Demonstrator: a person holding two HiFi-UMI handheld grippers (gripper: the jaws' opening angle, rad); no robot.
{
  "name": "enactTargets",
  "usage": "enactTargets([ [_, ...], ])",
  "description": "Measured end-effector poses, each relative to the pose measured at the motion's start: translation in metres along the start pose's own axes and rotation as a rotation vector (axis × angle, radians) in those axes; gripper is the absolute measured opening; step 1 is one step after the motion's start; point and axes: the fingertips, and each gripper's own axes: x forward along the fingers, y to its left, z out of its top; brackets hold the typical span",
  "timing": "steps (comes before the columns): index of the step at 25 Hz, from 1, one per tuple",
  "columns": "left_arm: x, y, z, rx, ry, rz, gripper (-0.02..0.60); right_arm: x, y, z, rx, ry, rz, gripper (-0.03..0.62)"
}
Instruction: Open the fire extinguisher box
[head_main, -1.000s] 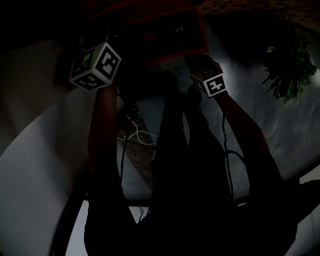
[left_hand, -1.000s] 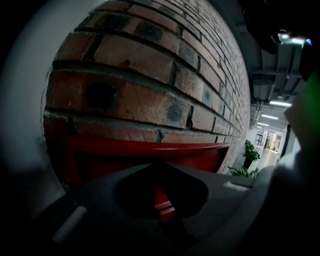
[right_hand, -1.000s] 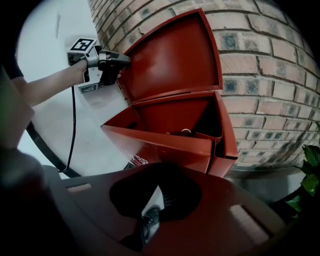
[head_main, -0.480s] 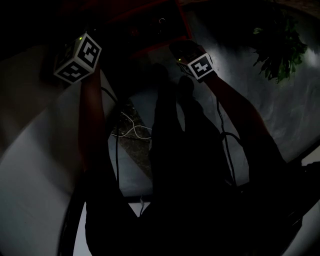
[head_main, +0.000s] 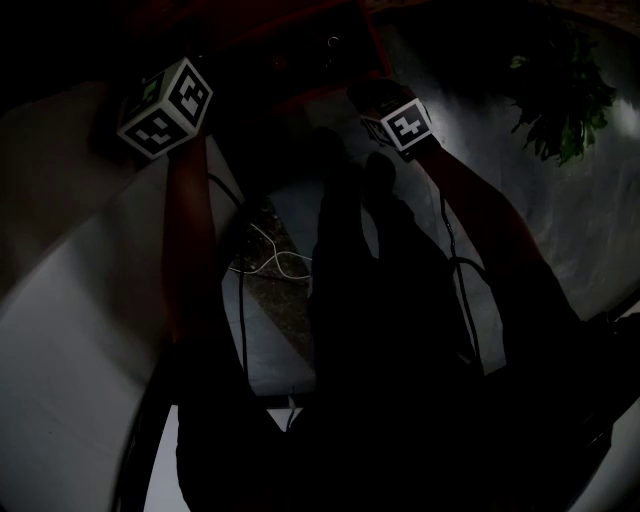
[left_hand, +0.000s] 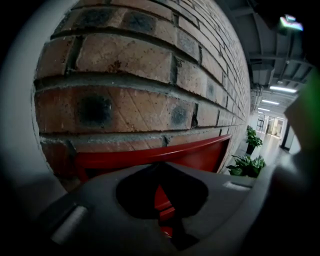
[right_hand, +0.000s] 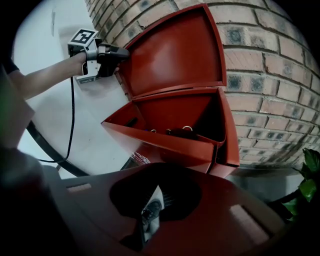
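The fire extinguisher box (right_hand: 170, 145) sits low against the brick wall (right_hand: 260, 60), red all over, and it's open. Its lid (right_hand: 170, 50) stands tipped up and back toward the bricks. Down in the body you can just pick out a couple of small metal rings (right_hand: 186, 129) among dark shapes; it's too dim in there to say more.

At the lid's left edge is the left gripper (right_hand: 121, 52). Its black fingers are closed right on the rim, and its own view shows a red sliver pinched in the narrow slit between them, with the lid's edge running across just behind. The marker cube (right_hand: 82, 37) rides on top. The forearm (right_hand: 45, 80) behind it reaches in almost level from the left, stretched out at about the height of the raised lid, and a black cable (right_hand: 71, 115) hangs down from the wrist.

The right gripper (right_hand: 150, 219) is lower, out in front of the box and clear of it, pointing up at the open front. Its fingers are pressed together with nothing between them, only a thin strip of floor showing through the gap. From above, that arm angles forward and inward from the person's right side.

Pale floor (head_main: 80, 330) spreads out around the person, and a leafy green plant (head_main: 560, 100) stands off to the right near the wall.
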Motion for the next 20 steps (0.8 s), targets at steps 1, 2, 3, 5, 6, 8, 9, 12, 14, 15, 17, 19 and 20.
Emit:
enactTargets([
  [1, 0.0, 0.0, 0.0, 0.009, -0.002, 0.0, 0.002, 0.0, 0.001, 0.001, -0.001, 0.001, 0.003, 0.0],
  [2, 0.0, -0.001, -0.001, 0.018, -0.002, -0.003, 0.002, 0.001, 0.001, 0.001, 0.0, 0.003, 0.006, 0.0],
  [3, 0.001, -0.001, -0.001, 0.022, -0.001, -0.007, 0.002, 0.002, 0.001, 0.0, 0.003, 0.005, 0.009, 0.0],
  [5, 0.003, -0.003, -0.002, 0.018, 0.002, -0.014, 0.002, 0.004, 0.0, -0.005, 0.009, 0.013, 0.015, 0.0],
  [6, 0.003, -0.004, -0.002, 0.013, 0.003, -0.017, 0.002, 0.004, -0.001, -0.007, 0.012, 0.018, 0.015, 0.0],
  [8, 0.001, -0.005, -0.006, 0.007, 0.007, -0.023, 0.002, 0.003, -0.002, -0.007, 0.01, 0.023, 0.01, 0.0],
  [9, 0.0, -0.005, -0.008, 0.006, 0.009, -0.025, 0.002, 0.005, -0.003, -0.007, 0.005, 0.02, 0.01, 0.0],
  [12, -0.001, -0.005, -0.015, -0.003, 0.011, -0.028, 0.002, 0.008, -0.007, -0.008, -0.014, 0.006, 0.011, 0.0],
  [14, -0.002, -0.005, -0.018, -0.009, 0.011, -0.033, 0.002, 0.006, -0.004, -0.008, -0.008, 0.01, 0.017, 0.0],
  [15, -0.003, -0.005, -0.018, -0.011, 0.011, -0.038, 0.002, 0.006, -0.004, -0.009, -0.004, 0.009, 0.017, 0.0],
  [17, -0.006, -0.007, -0.02, -0.017, 0.006, -0.047, 0.002, 0.006, -0.006, -0.012, -0.001, 0.009, 0.01, 0.0],
  [19, -0.01, -0.007, -0.021, -0.026, -0.003, -0.053, 0.002, 0.006, -0.009, -0.016, -0.002, 0.019, 0.002, 0.0],
  [20, -0.012, -0.007, -0.021, -0.034, -0.007, -0.058, 0.002, 0.006, -0.009, -0.016, -0.003, 0.021, 0.002, 0.0],
])
